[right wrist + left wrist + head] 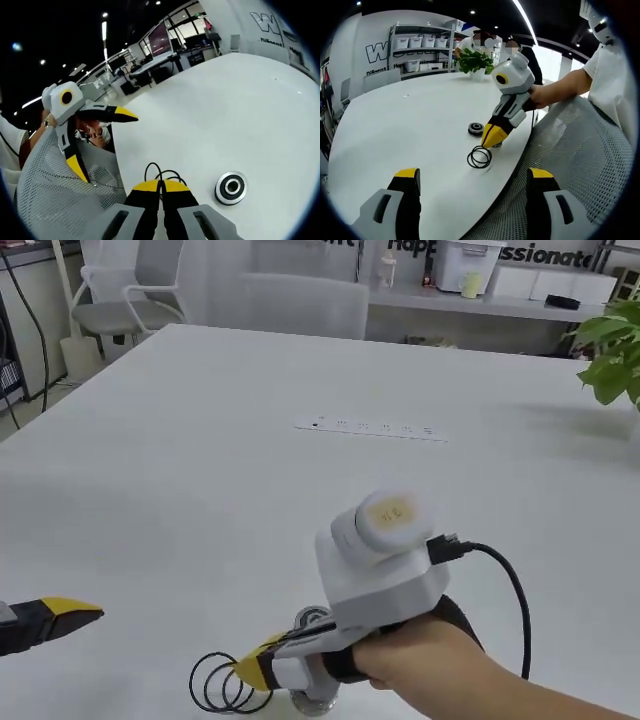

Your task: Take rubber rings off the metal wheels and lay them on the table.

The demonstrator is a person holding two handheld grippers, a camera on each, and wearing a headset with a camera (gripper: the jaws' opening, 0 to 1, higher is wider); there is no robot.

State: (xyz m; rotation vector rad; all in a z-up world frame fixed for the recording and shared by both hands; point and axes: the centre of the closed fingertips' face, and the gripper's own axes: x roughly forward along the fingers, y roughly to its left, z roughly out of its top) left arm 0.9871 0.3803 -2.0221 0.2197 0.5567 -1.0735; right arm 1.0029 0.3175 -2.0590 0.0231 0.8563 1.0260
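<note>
- Right gripper (160,186) sits in a hand (430,665), at 6 o'clock in head view; jaws clenched, tip against tip.
- Black rubber rings (479,157) lie flat on the table (250,440) as overlapping loops, touching the right gripper tips. If one ring is pinched btw the jaws, cannot tell.
- One metal wheel (231,187), dark rim w/ shiny centre, lies on the table at 3 o'clock of those tips in right gripper view, near but apart from the rubber rings.
- Second tool, left gripper (474,176), is released, jaws wide apart; in head view its yellow tip is at 8 o'clock, well apart from the rings.
- Bkgd: green plant (615,355) at 2 o'clock, white socket strip (370,428) at 12 o'clock.
</note>
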